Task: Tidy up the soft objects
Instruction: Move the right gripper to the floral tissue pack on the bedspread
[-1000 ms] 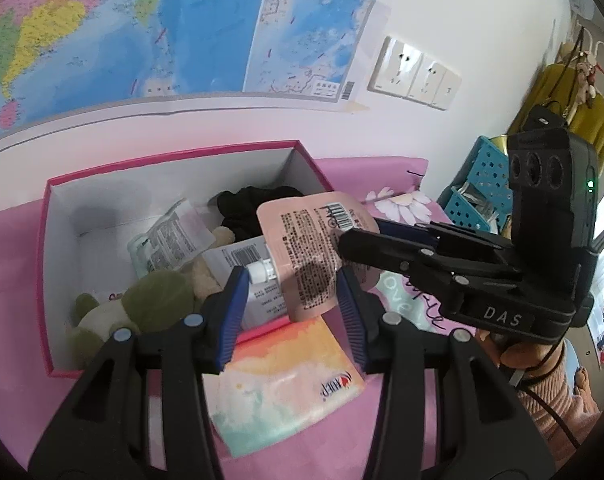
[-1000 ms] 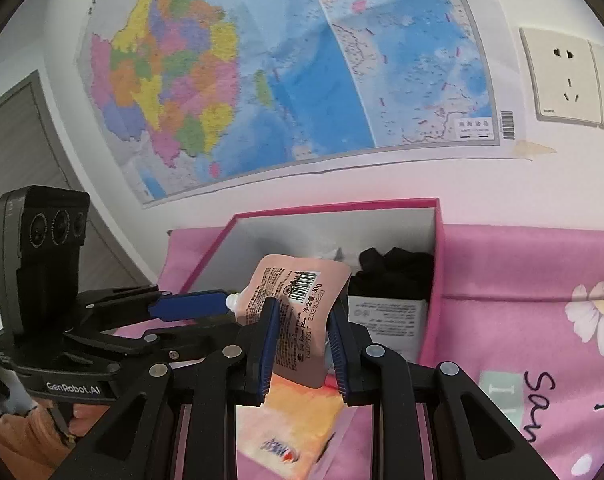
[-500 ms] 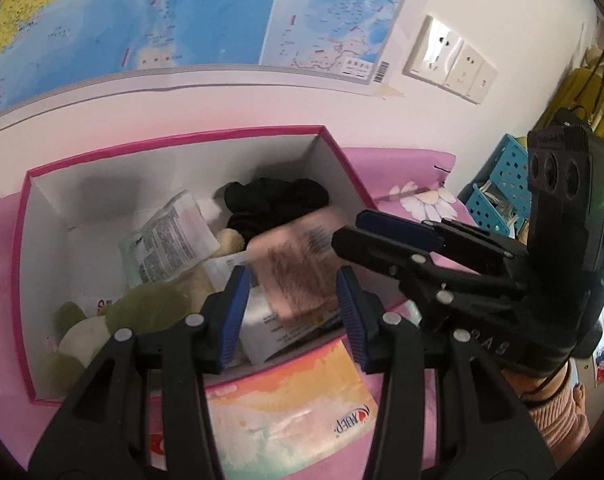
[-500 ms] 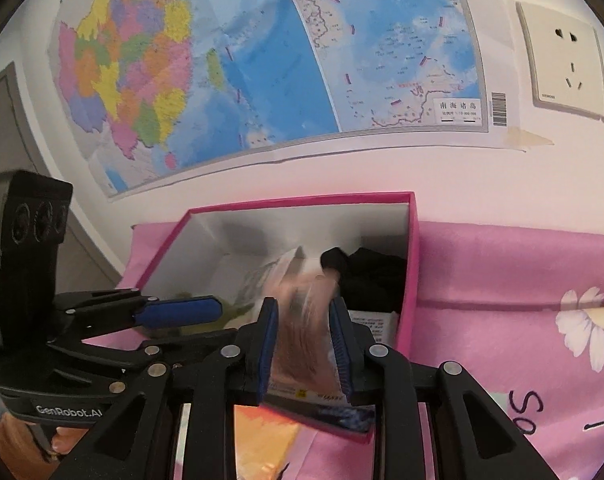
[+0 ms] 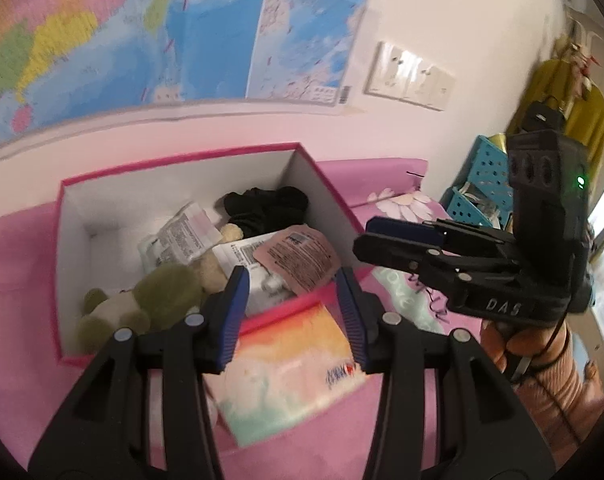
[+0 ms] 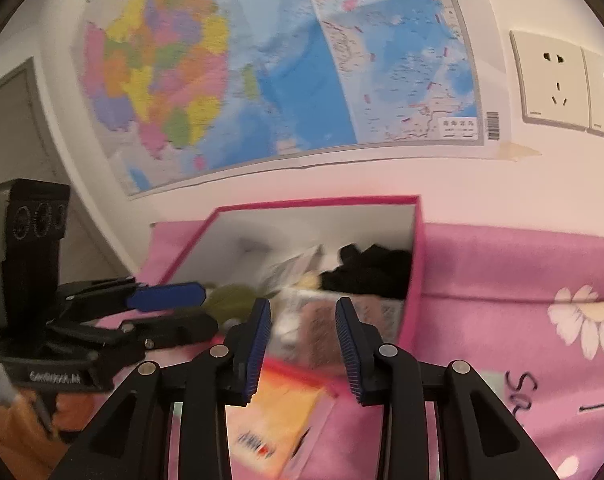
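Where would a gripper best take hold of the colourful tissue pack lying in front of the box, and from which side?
On the tissue pack, grip the near long edge, coming from the front, the camera side. It lies flat on the pink cloth with its far edge tight against the pink box wall, so only the near and side edges look free. Being soft, it should pinch easily.

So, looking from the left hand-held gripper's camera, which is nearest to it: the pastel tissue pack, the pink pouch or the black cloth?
1. Pastel tissue pack, lying outside the box, under the fingers.
2. Pink pouch, inside at the near wall.
3. Black cloth, back corner.
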Action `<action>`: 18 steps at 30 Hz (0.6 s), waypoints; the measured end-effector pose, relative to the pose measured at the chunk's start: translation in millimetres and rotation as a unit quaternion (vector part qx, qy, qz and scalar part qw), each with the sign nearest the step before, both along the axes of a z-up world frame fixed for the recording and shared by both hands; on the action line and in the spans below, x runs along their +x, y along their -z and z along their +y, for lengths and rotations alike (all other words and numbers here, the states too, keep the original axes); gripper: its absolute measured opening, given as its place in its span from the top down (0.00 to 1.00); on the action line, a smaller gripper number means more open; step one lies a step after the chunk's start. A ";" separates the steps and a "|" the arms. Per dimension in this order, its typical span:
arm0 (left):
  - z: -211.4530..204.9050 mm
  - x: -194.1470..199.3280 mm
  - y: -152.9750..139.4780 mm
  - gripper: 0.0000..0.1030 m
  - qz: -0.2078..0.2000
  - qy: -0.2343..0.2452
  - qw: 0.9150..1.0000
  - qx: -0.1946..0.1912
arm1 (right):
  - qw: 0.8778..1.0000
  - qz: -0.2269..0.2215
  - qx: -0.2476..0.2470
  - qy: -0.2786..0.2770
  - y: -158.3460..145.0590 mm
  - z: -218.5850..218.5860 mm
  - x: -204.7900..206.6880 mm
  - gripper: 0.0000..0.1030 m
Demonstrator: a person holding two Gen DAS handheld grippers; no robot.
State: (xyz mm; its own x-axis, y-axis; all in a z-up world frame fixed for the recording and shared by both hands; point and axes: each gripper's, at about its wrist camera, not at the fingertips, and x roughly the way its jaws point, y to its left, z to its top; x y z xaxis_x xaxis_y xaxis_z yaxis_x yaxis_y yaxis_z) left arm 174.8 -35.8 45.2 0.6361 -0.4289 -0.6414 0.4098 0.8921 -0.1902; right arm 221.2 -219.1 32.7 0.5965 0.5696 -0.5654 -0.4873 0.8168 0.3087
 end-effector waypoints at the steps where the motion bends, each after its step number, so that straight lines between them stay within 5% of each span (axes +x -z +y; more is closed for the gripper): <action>1: 3.1 -9.4 -2.2 0.54 -0.006 0.006 1.000 -0.002 | 1.000 0.003 0.006 -0.010 -0.2 -1.6 -7.2 0.65; 9: 24.1 -78.4 10.0 0.54 -0.013 0.044 0.999 0.004 | 0.997 0.029 0.000 -0.066 18.2 -3.9 -70.2 0.59; 18: 12.5 -135.9 60.6 0.54 0.059 0.112 0.992 0.026 | 0.992 0.080 -0.020 -0.095 58.6 2.0 -123.1 0.57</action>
State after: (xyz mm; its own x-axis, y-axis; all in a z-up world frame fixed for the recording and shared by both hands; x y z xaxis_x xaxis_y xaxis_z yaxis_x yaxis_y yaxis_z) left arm 38.9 -23.3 -15.4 0.4479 -0.5160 -0.7301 0.5771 0.7906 -0.2047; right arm 98.1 -217.1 -25.9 0.3806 0.6387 -0.6687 -0.5814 0.7276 0.3640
